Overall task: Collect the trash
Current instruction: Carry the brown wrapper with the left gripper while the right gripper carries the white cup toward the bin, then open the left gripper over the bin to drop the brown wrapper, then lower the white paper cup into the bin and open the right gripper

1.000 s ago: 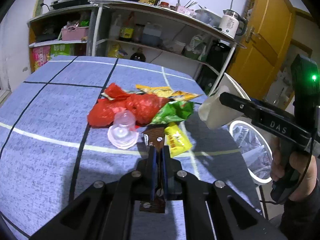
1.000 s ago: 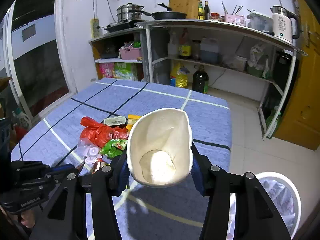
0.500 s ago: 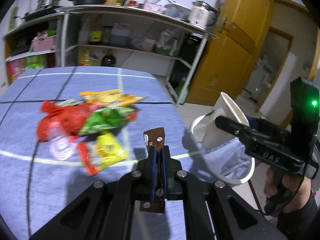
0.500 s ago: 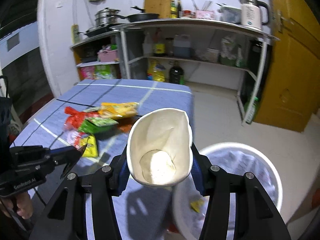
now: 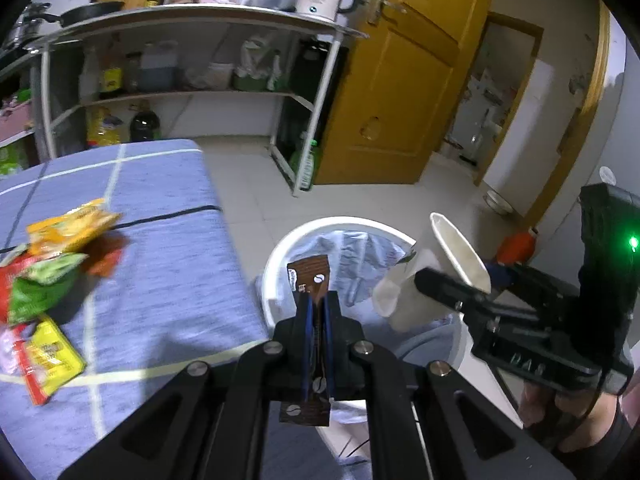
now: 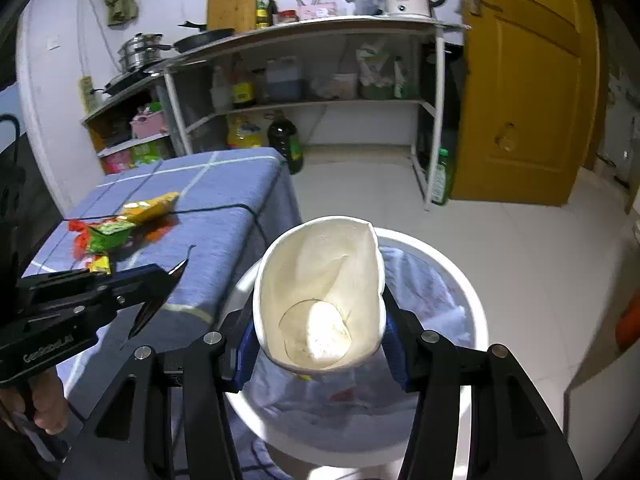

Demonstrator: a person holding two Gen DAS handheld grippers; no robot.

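My left gripper (image 5: 315, 304) is shut on a thin brown wrapper (image 5: 310, 272) and holds it over the rim of the white trash bin (image 5: 276, 252). My right gripper (image 6: 320, 332) is shut on a squashed white paper cup (image 6: 320, 284) and holds it above the same bin (image 6: 460, 280), which is lined with a pale bag. The cup also shows in the left wrist view (image 5: 456, 256). Remaining wrappers, red, green and yellow (image 5: 44, 280), lie on the blue tablecloth (image 5: 168, 272); they also show in the right wrist view (image 6: 116, 232).
The bin stands on the tiled floor right beside the table's edge. A metal shelf unit (image 6: 304, 88) with bottles and a kettle lines the back wall. A yellow door (image 6: 524, 80) is at the right.
Both grippers have swung right, away from the trash pile on the table, and now hang over the bin. Each keeps its hold.
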